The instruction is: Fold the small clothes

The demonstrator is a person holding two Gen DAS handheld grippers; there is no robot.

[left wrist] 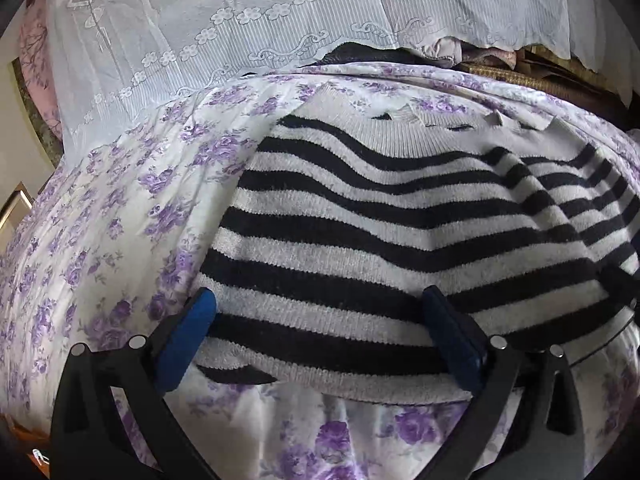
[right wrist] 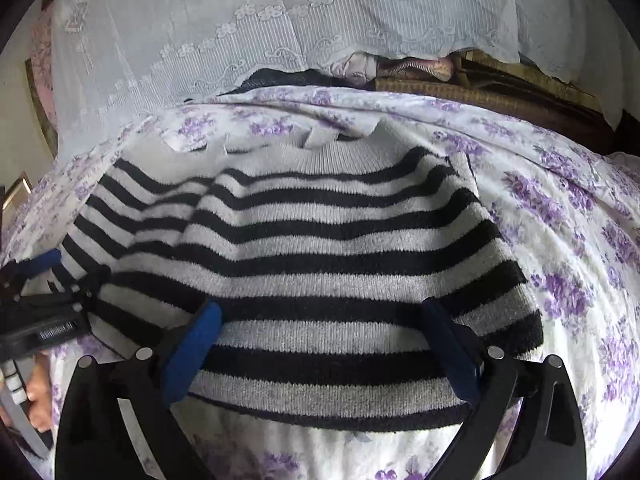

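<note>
Sleeves are lying folded in across the black-and-white striped knit sweater (right wrist: 304, 264) ahead of my right gripper (right wrist: 320, 344) and left gripper (left wrist: 316, 332), both released; I am judging the final fold-up remaining.

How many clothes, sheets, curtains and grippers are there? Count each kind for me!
Striped sweater: 1
Flowery sheet: 1
Lace curtain: 1
Grippers: 2, the left gripper and the right gripper, both open
Total: 5
</note>
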